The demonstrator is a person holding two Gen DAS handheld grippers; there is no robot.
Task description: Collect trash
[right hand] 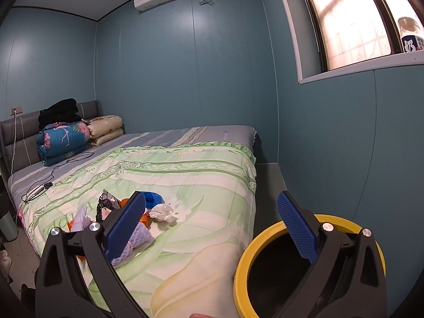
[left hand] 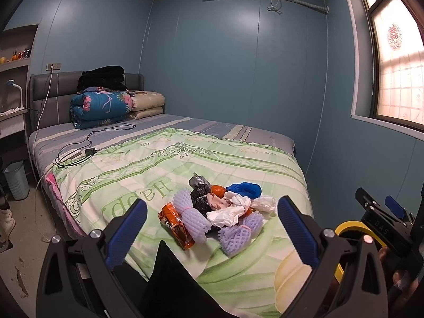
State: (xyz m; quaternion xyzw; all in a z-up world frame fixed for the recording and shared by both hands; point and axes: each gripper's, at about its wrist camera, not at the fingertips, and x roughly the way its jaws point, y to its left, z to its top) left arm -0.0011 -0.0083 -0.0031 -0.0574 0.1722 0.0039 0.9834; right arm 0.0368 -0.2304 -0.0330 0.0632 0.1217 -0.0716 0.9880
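Note:
A heap of trash (left hand: 220,212) lies on the green quilt (left hand: 159,169) near the foot of the bed: purple foam fruit nets (left hand: 190,214), an orange wrapper (left hand: 176,225), white crumpled tissue (left hand: 230,213), a black bag and a blue bag (left hand: 245,189). My left gripper (left hand: 212,228) is open and empty, hovering short of the heap. My right gripper (right hand: 212,225) is open and empty, above the bed's right edge; its body shows in the left wrist view (left hand: 387,212). The heap also shows in the right wrist view (right hand: 137,212). A yellow-rimmed bin (right hand: 265,241) stands beside the bed under the right gripper.
Folded quilts (left hand: 103,106) and a black blanket are stacked at the headboard. A charger cable (left hand: 87,145) lies across the bed. A pale bin (left hand: 16,182) stands on the floor to the left. A window (left hand: 397,66) is in the right wall.

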